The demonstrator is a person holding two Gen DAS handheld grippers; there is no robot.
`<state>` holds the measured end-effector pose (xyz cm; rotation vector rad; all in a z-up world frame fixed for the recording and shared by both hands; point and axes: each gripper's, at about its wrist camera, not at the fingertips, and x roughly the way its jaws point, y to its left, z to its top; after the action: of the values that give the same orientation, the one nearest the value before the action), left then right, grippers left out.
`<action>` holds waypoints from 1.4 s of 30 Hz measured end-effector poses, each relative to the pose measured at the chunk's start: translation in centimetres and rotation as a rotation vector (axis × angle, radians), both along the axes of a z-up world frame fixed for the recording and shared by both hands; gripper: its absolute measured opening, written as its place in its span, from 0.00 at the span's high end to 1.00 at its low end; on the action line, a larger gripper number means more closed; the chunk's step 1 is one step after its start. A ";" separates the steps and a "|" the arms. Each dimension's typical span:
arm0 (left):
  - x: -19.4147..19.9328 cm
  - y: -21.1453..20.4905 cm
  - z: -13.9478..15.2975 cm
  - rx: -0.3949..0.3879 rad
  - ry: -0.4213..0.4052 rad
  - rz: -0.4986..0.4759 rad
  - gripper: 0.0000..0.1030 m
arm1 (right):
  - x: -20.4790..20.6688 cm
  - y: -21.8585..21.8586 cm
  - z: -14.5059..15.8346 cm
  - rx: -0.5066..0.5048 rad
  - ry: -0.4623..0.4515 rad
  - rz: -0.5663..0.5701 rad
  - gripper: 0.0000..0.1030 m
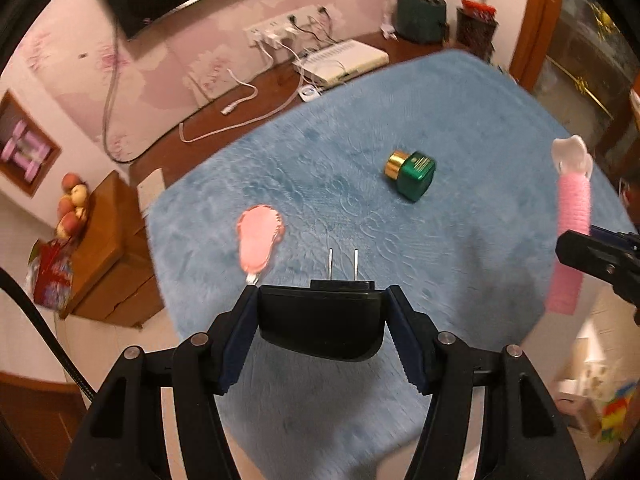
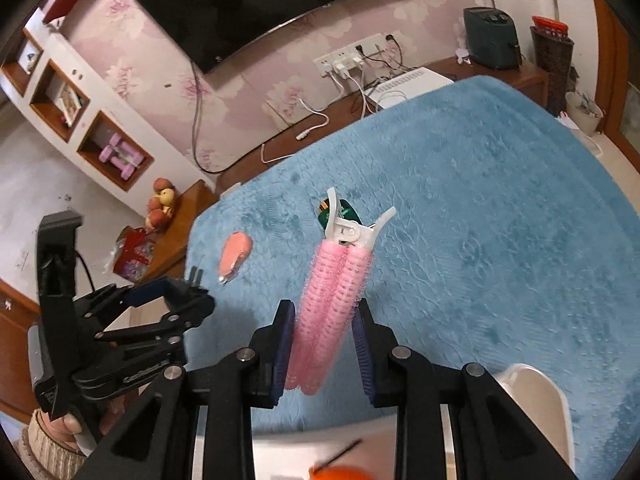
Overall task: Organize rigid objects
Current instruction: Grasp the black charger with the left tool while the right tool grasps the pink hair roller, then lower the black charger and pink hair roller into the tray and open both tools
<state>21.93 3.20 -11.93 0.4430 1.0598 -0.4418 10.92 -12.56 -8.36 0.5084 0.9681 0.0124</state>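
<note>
Fuzzy pink roller clip [image 2: 334, 300] clamped in right fingers [image 2: 362, 344], boxy black plug [image 1: 322, 322] gripped by left fingers [image 1: 240, 332], plush blue cloth [image 1: 460, 120].

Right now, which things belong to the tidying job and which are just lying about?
In the job:
- black plug adapter, held by the left gripper
- pink hair roller clip, held by the right gripper
- green jar on the blue mat
- pink brush on the mat

Lying about:
- white router
- loose white cable
- fruit
- dumbbells
</note>
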 end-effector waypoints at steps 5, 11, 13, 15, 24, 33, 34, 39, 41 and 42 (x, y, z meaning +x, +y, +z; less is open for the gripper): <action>-3.7 0.3 3.3 -0.029 -0.025 0.044 0.36 | -1.6 0.2 2.8 -0.014 -0.034 0.065 0.71; -8.3 -0.1 5.3 -0.063 -0.023 0.086 0.36 | -5.0 0.4 5.5 -0.024 -0.056 0.166 0.71; -9.8 -0.3 5.7 -0.074 -0.014 0.103 0.36 | -6.2 0.4 5.7 -0.026 -0.052 0.198 0.71; -11.4 -0.6 5.9 -0.080 -0.008 0.122 0.36 | -7.6 0.2 5.9 -0.029 -0.046 0.230 0.71; -17.1 -1.9 5.1 -0.123 0.048 0.211 0.36 | -12.3 -1.4 4.6 -0.096 0.013 0.319 0.71; -20.6 -2.8 0.0 -0.117 0.170 0.288 0.36 | -15.2 -0.5 1.1 -0.255 0.113 0.435 0.71; -20.9 -3.0 -0.5 -0.107 0.176 0.289 0.36 | -15.3 -0.5 0.7 -0.266 0.121 0.441 0.71; -22.2 -3.9 -2.0 -0.081 0.190 0.284 0.36 | -15.2 -0.8 -1.0 -0.276 0.166 0.449 0.71; -22.4 -4.0 -2.2 -0.072 0.186 0.287 0.36 | -15.0 -0.8 -1.6 -0.283 0.181 0.451 0.71; -22.6 -4.1 -2.4 -0.065 0.183 0.289 0.36 | -14.8 -0.7 -1.7 -0.290 0.184 0.455 0.71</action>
<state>-0.63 -0.88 -14.30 0.1887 1.2614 -0.2617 -3.90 -13.24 -10.05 0.0151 1.2268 0.2342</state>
